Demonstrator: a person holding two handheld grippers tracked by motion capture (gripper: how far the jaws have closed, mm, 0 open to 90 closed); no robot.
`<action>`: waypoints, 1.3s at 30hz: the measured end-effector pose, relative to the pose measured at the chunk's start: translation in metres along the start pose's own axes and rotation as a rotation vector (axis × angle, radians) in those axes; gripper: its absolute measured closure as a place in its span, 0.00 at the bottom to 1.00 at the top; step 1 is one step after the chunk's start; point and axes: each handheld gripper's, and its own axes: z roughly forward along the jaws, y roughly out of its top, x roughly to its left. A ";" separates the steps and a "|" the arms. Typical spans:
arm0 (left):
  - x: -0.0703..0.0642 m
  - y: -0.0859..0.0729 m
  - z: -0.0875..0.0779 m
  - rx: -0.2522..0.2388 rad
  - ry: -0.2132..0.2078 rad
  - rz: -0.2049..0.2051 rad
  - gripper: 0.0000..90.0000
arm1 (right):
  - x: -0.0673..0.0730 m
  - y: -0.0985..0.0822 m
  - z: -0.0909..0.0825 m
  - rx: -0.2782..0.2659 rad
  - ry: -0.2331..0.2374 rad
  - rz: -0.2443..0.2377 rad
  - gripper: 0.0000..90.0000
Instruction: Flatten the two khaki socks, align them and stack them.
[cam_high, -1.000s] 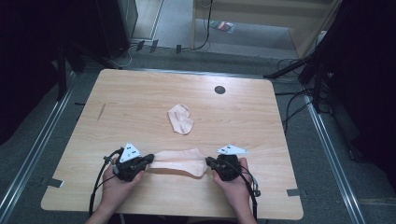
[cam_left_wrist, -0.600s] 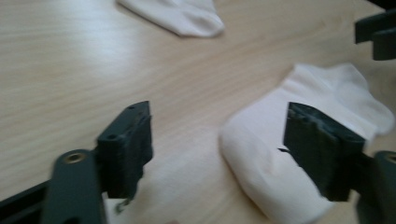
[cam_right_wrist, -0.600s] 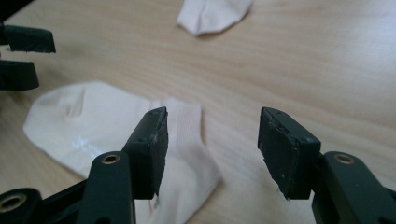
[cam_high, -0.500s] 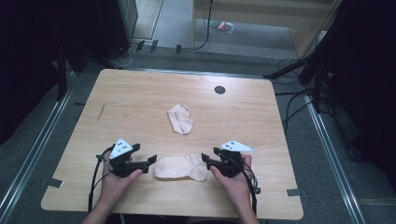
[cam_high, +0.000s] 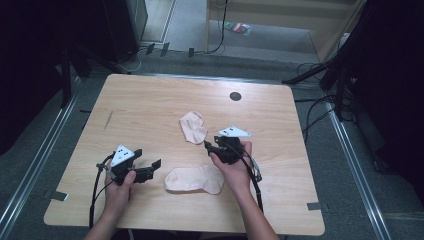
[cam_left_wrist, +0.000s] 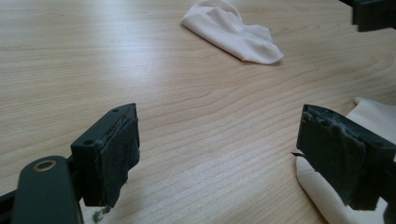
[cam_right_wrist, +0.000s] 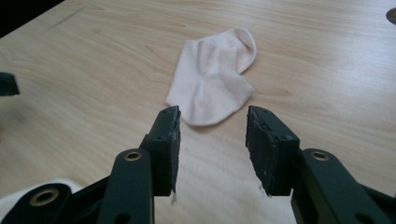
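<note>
Reaching for the far sock

Our right gripper (cam_high: 209, 145), jaws parted and empty, points at the far sock (cam_high: 192, 126) mid-table; we should probably lower flat and pinch its near edge. Our left gripper (cam_high: 152, 169) sits wide open beside the near sock (cam_high: 194, 179), which lies by the front edge.

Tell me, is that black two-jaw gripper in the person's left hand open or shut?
Open: the left gripper has bare wooden table between its spread jaws.

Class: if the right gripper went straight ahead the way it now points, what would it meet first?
Probably the far sock: it lies just beyond the right gripper, in line with its open fingers, though depth is hard to judge.
</note>
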 end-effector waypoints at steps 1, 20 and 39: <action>0.000 0.000 0.000 0.001 0.003 -0.004 0.16 | -0.001 0.002 0.004 0.004 -0.004 -0.002 0.62; 0.001 -0.001 0.000 -0.003 0.001 -0.010 0.16 | 0.004 0.034 0.095 0.098 -0.040 -0.025 0.43; 0.002 0.000 0.000 -0.005 0.000 -0.020 0.16 | 0.028 0.035 0.077 0.115 -0.063 -0.054 1.00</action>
